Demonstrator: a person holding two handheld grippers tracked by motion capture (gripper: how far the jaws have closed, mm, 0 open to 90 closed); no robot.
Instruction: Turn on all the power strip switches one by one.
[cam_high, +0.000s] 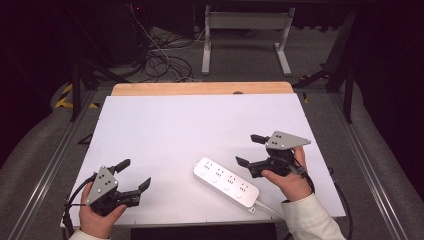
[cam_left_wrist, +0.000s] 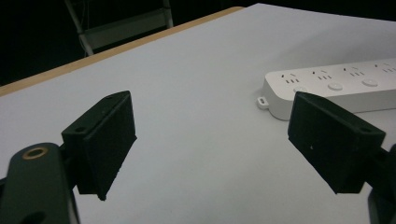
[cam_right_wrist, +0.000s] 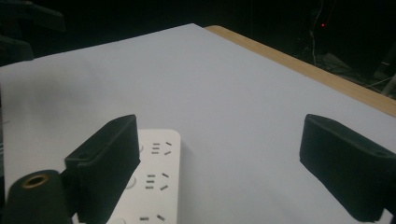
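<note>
Resting at the near left corner of the worktop: left hand-held gripper, jaws spread wide, nothing between them, pointed across the white surface toward the power strip.

Lying slantwise near the near edge, right of centre: white power strip, four socket groups up, flat on the worktop, one end toward the centre, the other toward the near right corner, where its white cord runs off.

Hovering just beside the strip's right side, toward the right edge: right hand-held gripper, jaws spread wide, nothing held; strip end seen past one jaw in the right gripper view, not between the jaws, not touched.

Beyond, bare white surface up to the wooden strip along the far edge.

Risks, as judged:
- Smooth, hard casing on a slick surface; a one-sided push from a jaw likely to spin or slide it rather than seat it.
- Cord off the near edge; a lift or drag could snag it, or pull the strip askew.
- Gripping across a narrow end could let the long body swing down.
</note>
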